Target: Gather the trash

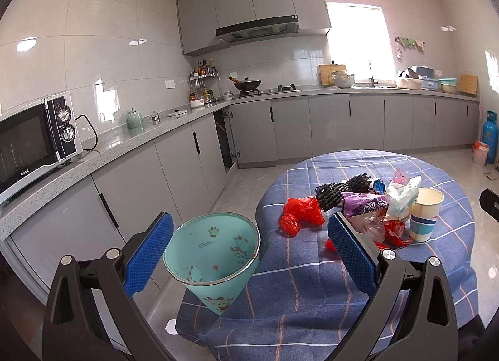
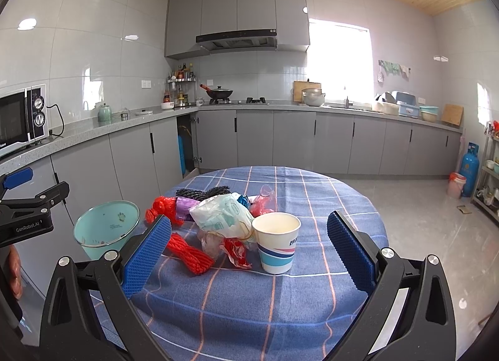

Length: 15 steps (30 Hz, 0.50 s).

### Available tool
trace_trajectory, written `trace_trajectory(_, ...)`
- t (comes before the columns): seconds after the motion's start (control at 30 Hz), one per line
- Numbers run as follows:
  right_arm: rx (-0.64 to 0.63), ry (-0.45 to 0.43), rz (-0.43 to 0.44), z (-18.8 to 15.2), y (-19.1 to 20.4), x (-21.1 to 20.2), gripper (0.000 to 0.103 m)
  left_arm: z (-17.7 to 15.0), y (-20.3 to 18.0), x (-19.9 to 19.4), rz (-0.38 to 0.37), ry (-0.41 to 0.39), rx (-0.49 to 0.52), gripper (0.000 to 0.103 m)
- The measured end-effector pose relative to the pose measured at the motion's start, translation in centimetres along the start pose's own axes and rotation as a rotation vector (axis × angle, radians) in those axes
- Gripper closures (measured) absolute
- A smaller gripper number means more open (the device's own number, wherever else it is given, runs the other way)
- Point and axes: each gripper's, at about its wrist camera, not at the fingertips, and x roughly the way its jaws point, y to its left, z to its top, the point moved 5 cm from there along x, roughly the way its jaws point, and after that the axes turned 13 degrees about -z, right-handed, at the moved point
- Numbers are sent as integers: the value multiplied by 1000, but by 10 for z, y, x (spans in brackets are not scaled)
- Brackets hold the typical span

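Both the left gripper [image 1: 249, 248] and right gripper [image 2: 249, 244] were spread wide, holding nothing; the paper cup [image 2: 277, 241] stood on the tabletop [image 2: 312, 292], the teal trash bin [image 2: 104, 228] at its 9 o'clock.

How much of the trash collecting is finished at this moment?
Nothing looks done: the bin beside the table looks nearly empty. Nothing is in hand: the left gripper and right gripper are both open. Left: the paper cup, red bag, wrappers and net on the table.
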Motion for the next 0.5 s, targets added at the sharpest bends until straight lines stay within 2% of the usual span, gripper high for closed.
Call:
trace_trajectory(0.37, -3, 8, -4, -2, -2, 6, 5, -1, 0, 4, 0, 10, 1, 5)
trace_trajectory(0.5, -9, 19, -35, -7, -8, 24, 5, -4, -1, 16, 4, 18, 8, 5)
